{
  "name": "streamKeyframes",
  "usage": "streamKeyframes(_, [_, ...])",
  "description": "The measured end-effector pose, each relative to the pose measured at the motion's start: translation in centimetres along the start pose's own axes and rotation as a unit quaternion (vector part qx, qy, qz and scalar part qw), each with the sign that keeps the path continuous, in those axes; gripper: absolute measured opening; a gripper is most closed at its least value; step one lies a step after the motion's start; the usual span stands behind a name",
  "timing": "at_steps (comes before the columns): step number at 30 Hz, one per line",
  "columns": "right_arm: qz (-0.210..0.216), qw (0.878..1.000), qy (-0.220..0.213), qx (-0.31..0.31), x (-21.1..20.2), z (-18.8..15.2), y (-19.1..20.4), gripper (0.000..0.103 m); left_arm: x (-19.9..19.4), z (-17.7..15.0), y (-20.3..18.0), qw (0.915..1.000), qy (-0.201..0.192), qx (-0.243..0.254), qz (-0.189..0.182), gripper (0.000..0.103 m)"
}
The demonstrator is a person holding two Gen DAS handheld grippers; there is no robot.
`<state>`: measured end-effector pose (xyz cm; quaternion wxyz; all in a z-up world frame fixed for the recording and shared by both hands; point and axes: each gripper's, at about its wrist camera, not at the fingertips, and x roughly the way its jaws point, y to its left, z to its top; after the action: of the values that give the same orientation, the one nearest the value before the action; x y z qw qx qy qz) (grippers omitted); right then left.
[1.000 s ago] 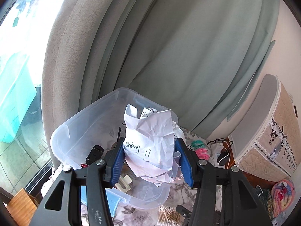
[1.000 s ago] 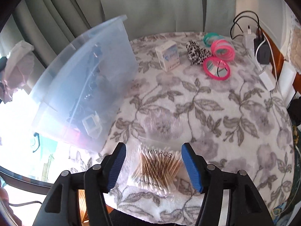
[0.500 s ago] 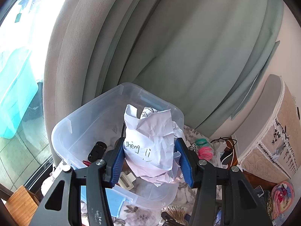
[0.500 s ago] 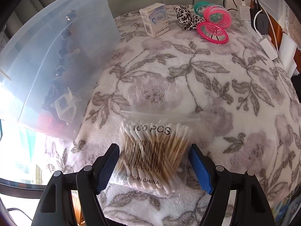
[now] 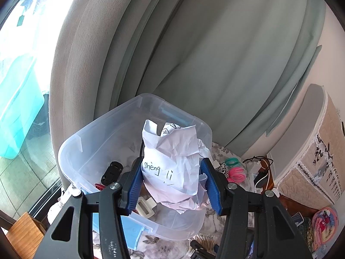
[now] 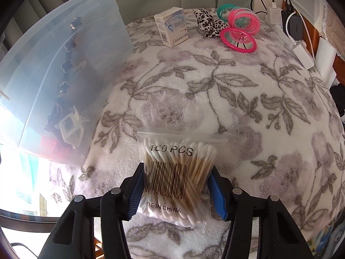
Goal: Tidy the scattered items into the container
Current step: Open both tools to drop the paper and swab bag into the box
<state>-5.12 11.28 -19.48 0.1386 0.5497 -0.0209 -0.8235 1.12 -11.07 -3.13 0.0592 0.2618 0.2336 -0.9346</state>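
My left gripper (image 5: 172, 172) is shut on a crumpled white paper (image 5: 172, 149) with handwriting, held above the clear plastic container (image 5: 86, 142). Inside the container lie a black toy car (image 5: 112, 170) and a white clip (image 5: 144, 205). In the right wrist view my right gripper (image 6: 176, 172) points steeply down at the floral cloth. Its jaws are closing, and a bag of cotton swabs (image 6: 179, 151) is between them. Both blue pads press on the sides of the bag. The container (image 6: 64, 43) stands to the left.
At the far side of the floral cloth (image 6: 215, 90) lie a small white box (image 6: 171, 28), a leopard-print scrunchie (image 6: 207, 23) and pink rings (image 6: 239, 36) with green ones (image 6: 224, 10). Chargers and cables (image 6: 293, 21) sit at the far right. Grey-green curtains (image 5: 215, 54) hang behind.
My right gripper has come down over the bag of cotton swabs and its jaws have narrowed onto it. The left gripper keeps holding the paper over the container.
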Motion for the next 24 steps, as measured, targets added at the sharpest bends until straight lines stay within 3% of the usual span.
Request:
streamKeyframes(14, [0.009,1.0,-0.011,0.018,-2.1,0.8,-1.0,0.052,-0.3,0.5,0.8,1.0,-0.006,-0.006,0.0,0.055])
streamKeyframes(24, [0.025,0.993,-0.11,0.028,-8.7,4.3,-0.7,0.052,-0.7,0.9,1.6,0.9998,-0.014,-0.011,-0.001,0.055])
